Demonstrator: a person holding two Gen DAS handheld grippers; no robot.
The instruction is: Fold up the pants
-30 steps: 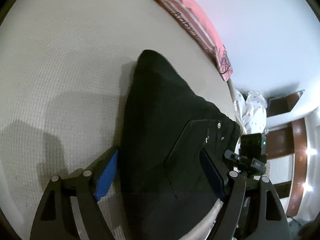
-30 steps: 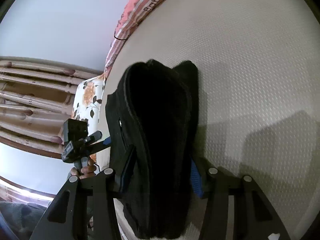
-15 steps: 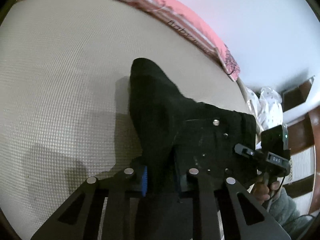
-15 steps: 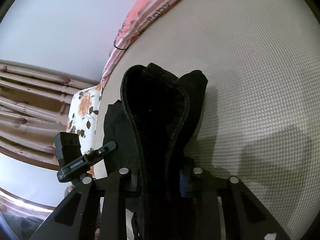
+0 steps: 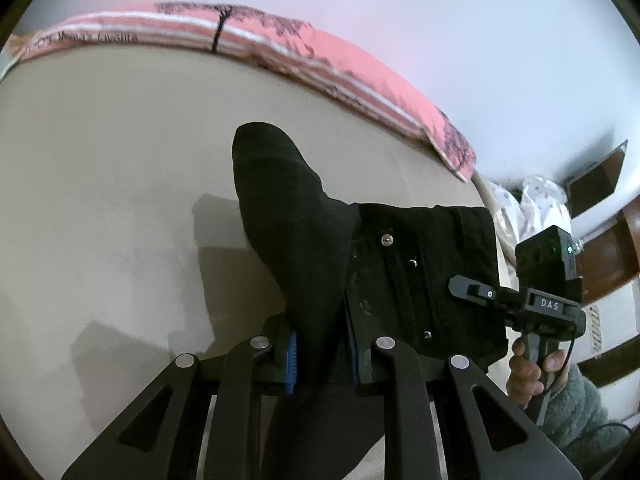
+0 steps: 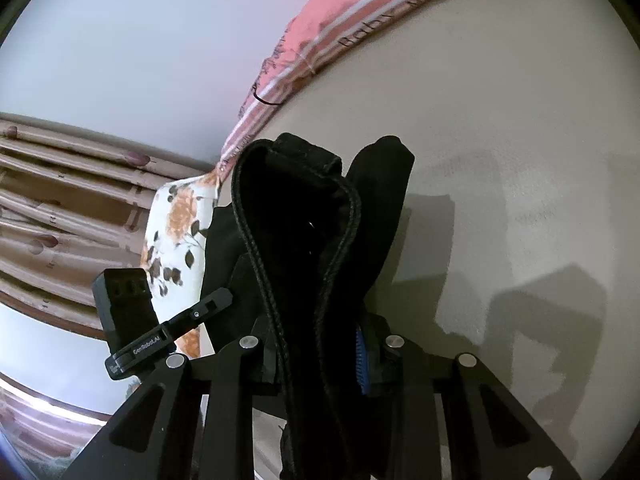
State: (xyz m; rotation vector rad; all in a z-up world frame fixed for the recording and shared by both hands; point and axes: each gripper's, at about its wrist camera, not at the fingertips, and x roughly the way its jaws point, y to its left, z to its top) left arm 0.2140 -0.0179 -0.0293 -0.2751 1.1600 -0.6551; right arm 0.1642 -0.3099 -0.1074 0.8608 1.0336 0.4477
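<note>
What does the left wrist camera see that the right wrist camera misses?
Only the left wrist view shows the hand holding the right tongs, the metal button and brown wooden furniture. Only the right wrist view shows the striped curtain and floral pillow. Both show black pants clamped in closed tongs, the cream bedsheet and pink blanket.

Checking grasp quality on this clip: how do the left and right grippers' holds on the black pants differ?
The left gripper pinches a plain, smooth fold of the black pants; the right gripper clamps a thicker bunch with a stitched seam. Beside the left gripper's hold lie riveted panels; the right gripper's bunch arches into an open loop. Both are shut on the pants, with blue pads showing.
</note>
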